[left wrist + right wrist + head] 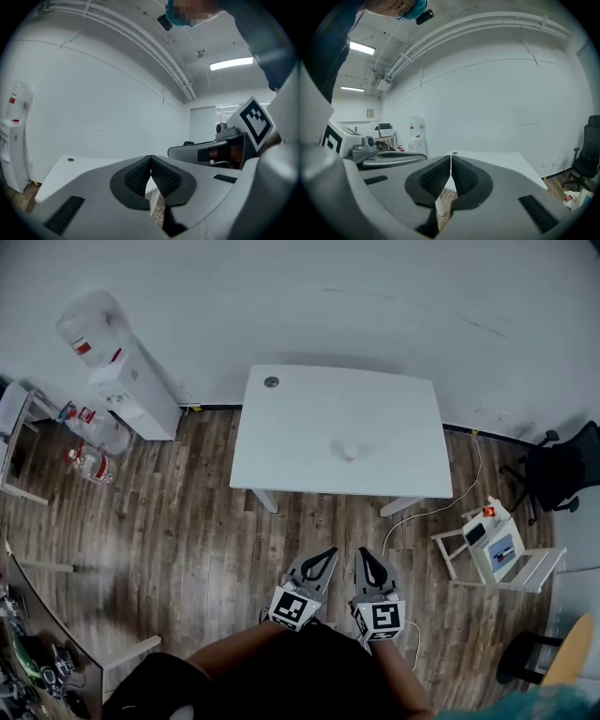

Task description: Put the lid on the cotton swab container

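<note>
Underfoot, floor (178, 531): wood-look planks are spreading across the whole lower half of the head view.
Wall (375, 306): plain white, it is filling the 12 o'clock side, and no writing is showing on it.
Table (309, 427): white and rectangular, it is standing at 12 o'clock from the grippers, well apart from them.
Water dispenser (131, 390): it is standing against the wall at 10 o'clock, carrying a bottle with a red label whose print is too small to read.
Office chair (558, 474): black, it is sitting at 2 o'clock near the wall.
Small rack (502, 554): white, it is standing at 3 o'clock, holding small items too blurred to name.
Spare bottles (94, 451): clear with red labels, unreadable, they are lying on the floor just beside the dispenser.
Left gripper (331, 550): its jaws are pressing together with nothing between them, pointing toward 12 o'clock.
Right gripper (363, 551): its jaws are meeting in the same way and holding nothing, just beside the left gripper.
Marker cubes: black-and-white square patterns are facing up, with no letters.
Cotton swab container (349, 452): it is sitting on the table right of its middle, too small to tell whether the lid is on.
</note>
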The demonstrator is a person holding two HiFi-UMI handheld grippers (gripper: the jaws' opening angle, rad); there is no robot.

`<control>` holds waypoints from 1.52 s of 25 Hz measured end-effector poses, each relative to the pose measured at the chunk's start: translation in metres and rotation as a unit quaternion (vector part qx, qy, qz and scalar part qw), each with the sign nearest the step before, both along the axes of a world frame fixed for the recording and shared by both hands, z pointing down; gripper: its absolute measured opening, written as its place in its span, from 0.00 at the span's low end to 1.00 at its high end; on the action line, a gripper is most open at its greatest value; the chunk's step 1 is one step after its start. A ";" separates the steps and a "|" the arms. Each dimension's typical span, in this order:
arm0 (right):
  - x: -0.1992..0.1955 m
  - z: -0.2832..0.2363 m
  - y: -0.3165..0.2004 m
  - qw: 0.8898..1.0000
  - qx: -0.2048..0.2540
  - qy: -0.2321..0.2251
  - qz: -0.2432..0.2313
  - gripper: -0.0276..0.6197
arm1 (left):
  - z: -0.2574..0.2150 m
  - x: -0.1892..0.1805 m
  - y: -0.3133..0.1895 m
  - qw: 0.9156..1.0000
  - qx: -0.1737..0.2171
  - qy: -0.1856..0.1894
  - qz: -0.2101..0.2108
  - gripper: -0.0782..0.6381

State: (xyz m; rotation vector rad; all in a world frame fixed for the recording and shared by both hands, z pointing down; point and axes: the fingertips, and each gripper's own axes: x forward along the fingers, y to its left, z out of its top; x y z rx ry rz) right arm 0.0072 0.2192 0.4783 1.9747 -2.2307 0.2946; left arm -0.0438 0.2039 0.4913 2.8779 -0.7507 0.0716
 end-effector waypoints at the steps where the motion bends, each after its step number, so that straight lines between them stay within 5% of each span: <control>1: -0.001 0.001 -0.014 1.000 -0.006 0.001 0.002 0.09 | 0.002 -0.001 -0.015 1.000 -0.006 0.005 0.002 0.12; 10: 0.027 0.001 -0.087 0.999 -0.024 0.015 0.040 0.09 | 0.013 0.018 -0.098 1.000 -0.016 0.004 0.027 0.12; 21: 0.087 0.019 -0.154 0.997 -0.011 -0.008 0.072 0.09 | 0.045 0.046 -0.181 1.000 -0.025 -0.016 0.007 0.12; 38: 0.179 0.071 -0.273 0.998 -0.052 -0.013 0.014 0.09 | 0.136 0.138 -0.278 0.995 -0.061 -0.084 -0.012 0.13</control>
